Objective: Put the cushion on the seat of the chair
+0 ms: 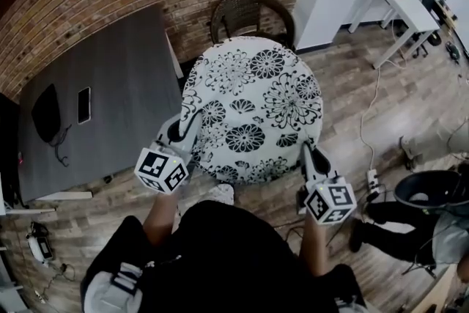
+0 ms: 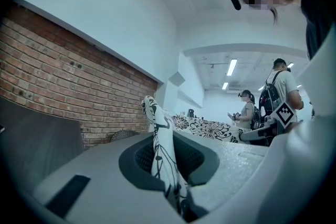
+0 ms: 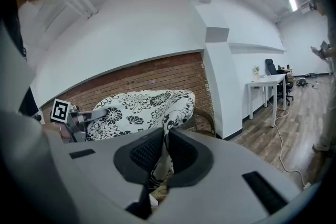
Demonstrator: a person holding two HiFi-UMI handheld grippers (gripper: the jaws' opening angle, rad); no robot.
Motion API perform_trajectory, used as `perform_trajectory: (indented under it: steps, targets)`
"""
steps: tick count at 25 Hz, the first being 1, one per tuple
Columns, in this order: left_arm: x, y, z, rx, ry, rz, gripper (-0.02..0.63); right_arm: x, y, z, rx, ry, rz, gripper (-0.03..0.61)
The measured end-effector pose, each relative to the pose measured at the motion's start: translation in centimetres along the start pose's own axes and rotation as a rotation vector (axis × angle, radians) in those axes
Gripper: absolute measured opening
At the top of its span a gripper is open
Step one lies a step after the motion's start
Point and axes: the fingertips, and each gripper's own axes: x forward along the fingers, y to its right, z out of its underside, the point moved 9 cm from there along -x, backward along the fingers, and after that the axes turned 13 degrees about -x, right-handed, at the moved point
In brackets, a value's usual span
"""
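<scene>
in the head view we see the round flowered cushion (image 1: pixel 249 110) spread out in front of the person, held at its near edge on two sides. the left gripper (image 1: pixel 182 132) bites the left part of this edge and the right gripper (image 1: pixel 308 155) bites the right part. two holds far apart keep the soft cushion flat, we think, so it does not fold. behind the cushion stands the woven chair (image 1: pixel 253 7); only its back shows, because the cushion covers the seat. we cannot tell here if the cushion touches the seat. a dark table (image 1: pixel 124 77) with a phone (image 1: pixel 84 105) on it stands to the left.

in the left gripper view the jaws are closed on a thin fold of the cushion's cloth (image 2: pixel 163 152), which stands up between the two dark pads. the rest of the cushion runs away toward the other gripper, beside the brick wall (image 2: pixel 63 86).

in the right gripper view the jaws also pinch the cloth tightly, and the cushion rises from them and stretches across to the left gripper. the rim of the chair shows low behind it. from this we judge that the cushion hangs in the air near the chair and does not lie on the seat now.
</scene>
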Motion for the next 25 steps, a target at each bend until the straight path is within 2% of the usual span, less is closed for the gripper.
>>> perform_trajectory:
  steps: [14,25]
  targets:
    - [0.25,-0.62,0.11,-0.024,0.003,0.026,0.018,-0.20,-0.54,-0.75,-0.022,-0.021,0.022,0.023]
    - [0.02,-0.44,0.34,-0.011,0.021,0.033,0.018,-0.53,-0.62,-0.45,-0.029,0.006,0.028,0.023]
